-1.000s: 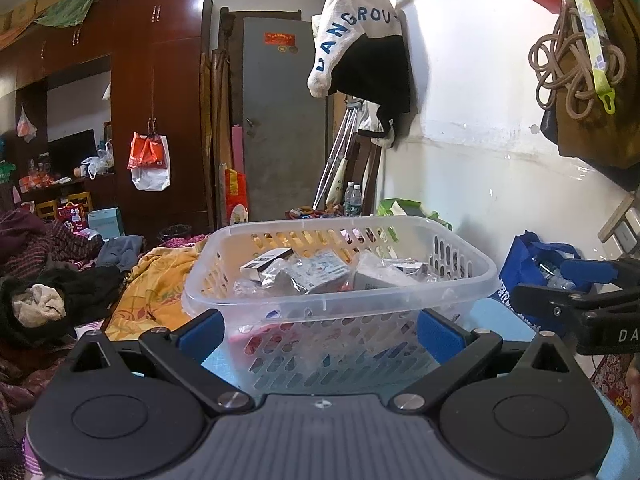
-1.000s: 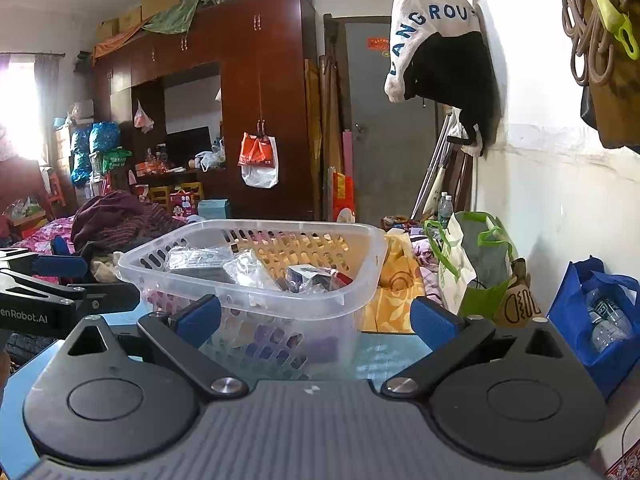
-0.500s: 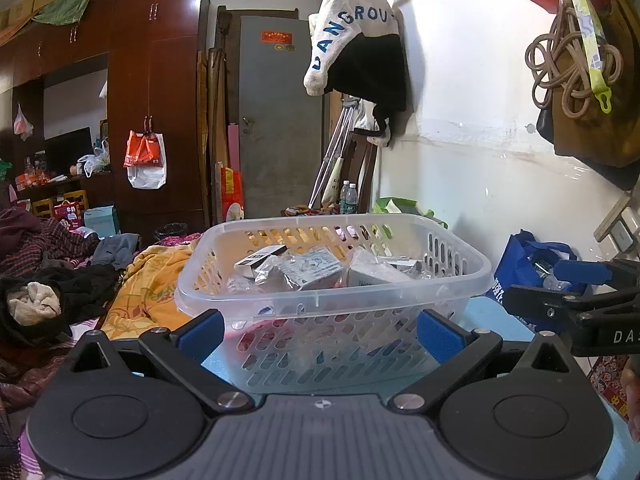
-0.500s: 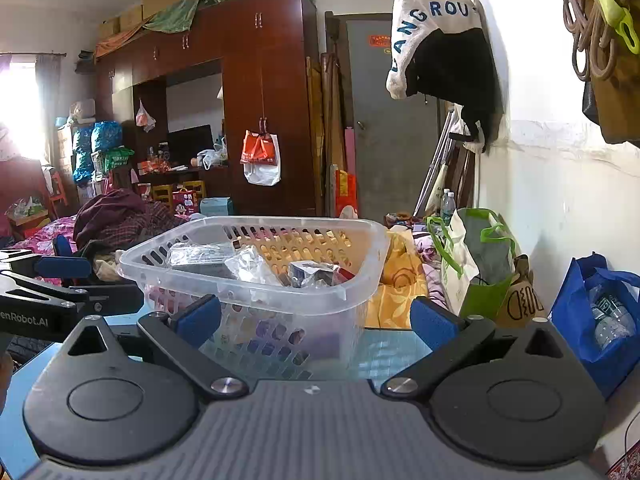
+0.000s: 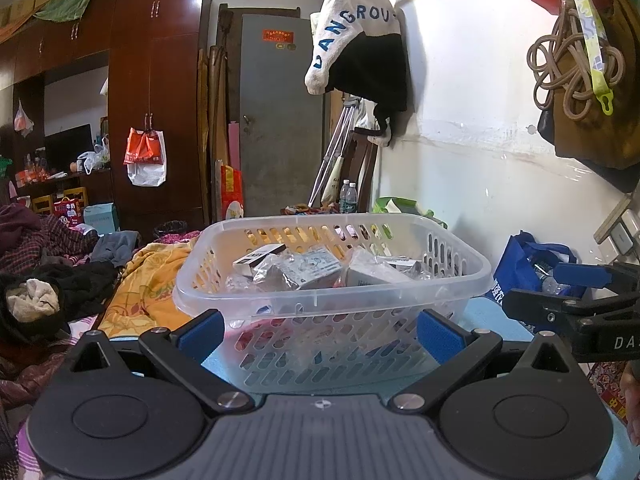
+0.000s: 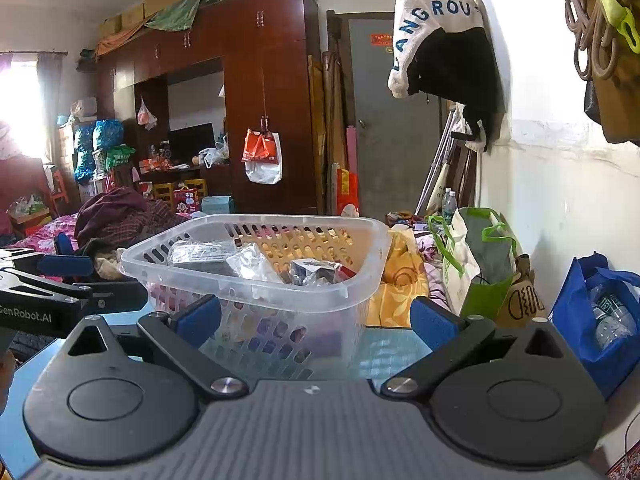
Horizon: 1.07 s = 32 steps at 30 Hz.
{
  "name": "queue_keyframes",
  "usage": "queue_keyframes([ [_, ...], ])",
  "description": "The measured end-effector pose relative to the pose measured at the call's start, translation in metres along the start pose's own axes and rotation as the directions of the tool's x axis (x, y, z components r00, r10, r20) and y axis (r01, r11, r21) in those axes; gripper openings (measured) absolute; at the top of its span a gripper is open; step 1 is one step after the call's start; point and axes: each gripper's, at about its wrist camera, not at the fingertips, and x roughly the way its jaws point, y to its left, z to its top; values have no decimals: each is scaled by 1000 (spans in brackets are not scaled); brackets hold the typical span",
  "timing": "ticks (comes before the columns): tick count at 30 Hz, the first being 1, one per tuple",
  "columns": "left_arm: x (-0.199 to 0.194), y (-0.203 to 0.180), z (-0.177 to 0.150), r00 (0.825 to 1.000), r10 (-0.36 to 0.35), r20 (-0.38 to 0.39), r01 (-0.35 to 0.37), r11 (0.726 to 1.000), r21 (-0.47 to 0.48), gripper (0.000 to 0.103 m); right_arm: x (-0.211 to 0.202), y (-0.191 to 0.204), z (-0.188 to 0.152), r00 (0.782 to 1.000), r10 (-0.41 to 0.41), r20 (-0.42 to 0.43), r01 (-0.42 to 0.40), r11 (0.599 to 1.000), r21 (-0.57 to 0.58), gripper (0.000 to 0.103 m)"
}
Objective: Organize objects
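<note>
A clear perforated plastic basket [image 5: 332,280] sits on a light blue tabletop [image 5: 492,312], already loaded with small boxes and crinkled plastic-wrapped packets [image 5: 304,270]. The left gripper [image 5: 320,330] faces its near wall with fingers spread wide and nothing between them; the right gripper [image 6: 316,322] is likewise spread and empty, aimed at the basket's nearer corner [image 6: 256,292] from the other side. Neither touches the basket. Judging by this, the gathering step looks largely done and both tools sit between moves. No loose item shows on the tabletop in either view, so the next move probably calls for finding one more object out of view, or closing on the basket's rim to shift it.
</note>
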Motion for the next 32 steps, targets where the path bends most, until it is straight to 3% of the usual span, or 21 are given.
queue_keyframes([
  [32,0,-11,-2,1000,-2,12,2,1000,25,103,-1,-3,-3,1000,8,-8,-8,1000,1,103],
])
